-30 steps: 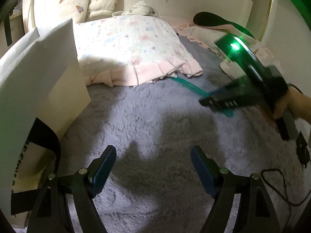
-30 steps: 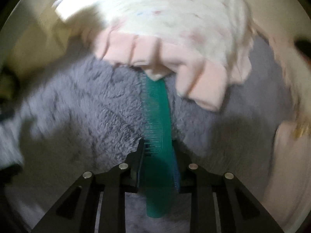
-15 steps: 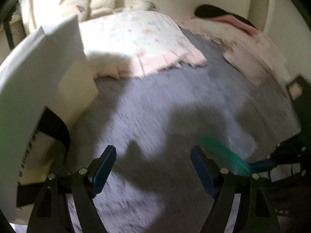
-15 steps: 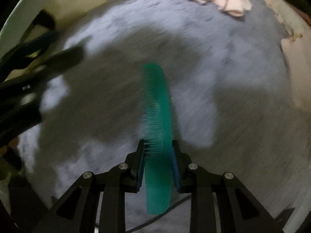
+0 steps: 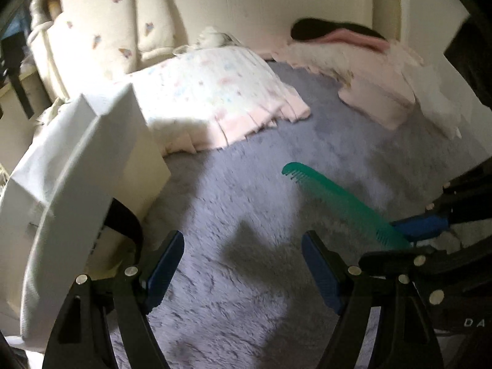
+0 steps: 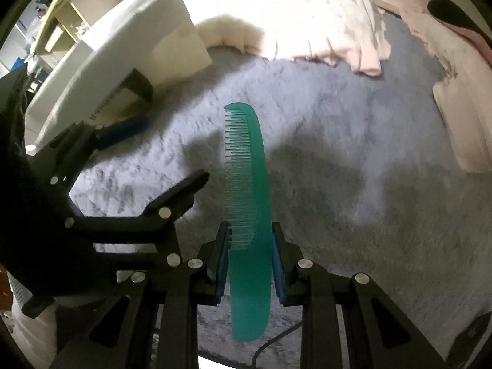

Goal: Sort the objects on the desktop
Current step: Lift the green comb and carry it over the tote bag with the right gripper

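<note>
The right gripper (image 6: 249, 264) has its jaws clamped on the handle end of a green comb (image 6: 247, 184), held clear above the grey fluffy blanket (image 6: 353, 160) with the toothed end pointing away. The left gripper (image 5: 243, 264) hangs beside it, jaws apart and empty. The white box (image 6: 117, 49) at the left looks the likely place for it — carry the comb level and let go only once it is over the opening. The right wrist view shows the grip and the teeth plainly; the left wrist view instead shows the comb from the side, plus the frilled pillow (image 5: 221, 92) behind.
</note>
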Available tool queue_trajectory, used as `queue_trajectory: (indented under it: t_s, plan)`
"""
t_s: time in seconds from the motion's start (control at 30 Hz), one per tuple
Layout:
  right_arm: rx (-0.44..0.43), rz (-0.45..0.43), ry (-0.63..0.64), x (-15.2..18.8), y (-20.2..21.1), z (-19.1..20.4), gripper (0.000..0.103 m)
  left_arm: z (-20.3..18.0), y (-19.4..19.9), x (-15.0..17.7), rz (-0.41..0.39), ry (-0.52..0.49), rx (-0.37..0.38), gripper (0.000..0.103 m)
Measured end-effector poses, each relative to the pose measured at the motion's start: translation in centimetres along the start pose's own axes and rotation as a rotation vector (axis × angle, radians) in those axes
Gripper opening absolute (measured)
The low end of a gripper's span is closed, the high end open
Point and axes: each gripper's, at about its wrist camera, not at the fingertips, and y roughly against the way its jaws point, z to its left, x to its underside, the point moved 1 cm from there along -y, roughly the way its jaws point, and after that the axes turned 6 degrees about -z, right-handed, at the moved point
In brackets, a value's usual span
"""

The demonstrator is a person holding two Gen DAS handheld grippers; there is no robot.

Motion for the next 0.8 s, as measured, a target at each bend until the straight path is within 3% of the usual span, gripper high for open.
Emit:
queue_trajectory:
  t_s: [0.13, 0.37, 0.53, 0.67, 0.8]
  plan:
    - [0.003, -0.040, 0.050, -0.7, 2.1, 1.6, 0.025, 0.6, 1.3, -1.2, -0.022, -0.013, -0.030, 0.076]
    - [-0.004, -0.108, 0.122, -3.7, 3.9, 4.2, 0.025, 3.9, 7.1, -3.2, -0.155, 0.028, -0.121, 0.077]
    - [-0.006, -0.149, 0.213, -6.7, 5.5, 8.4, 0.025, 9.3, 10.6, -3.4, -0.193, 0.133, -0.183, 0.077]
    - [-0.045, -0.164, 0.289, -9.0, 5.6, 12.8, 0.025, 14.0, 12.5, -2.1, -0.185, 0.203, -0.281, 0.077]
    - [-0.085, -0.184, 0.351, -11.9, 4.9, 17.5, 0.025, 18.4, 13.5, 0.2, -0.176, 0.327, -0.278, 0.077]
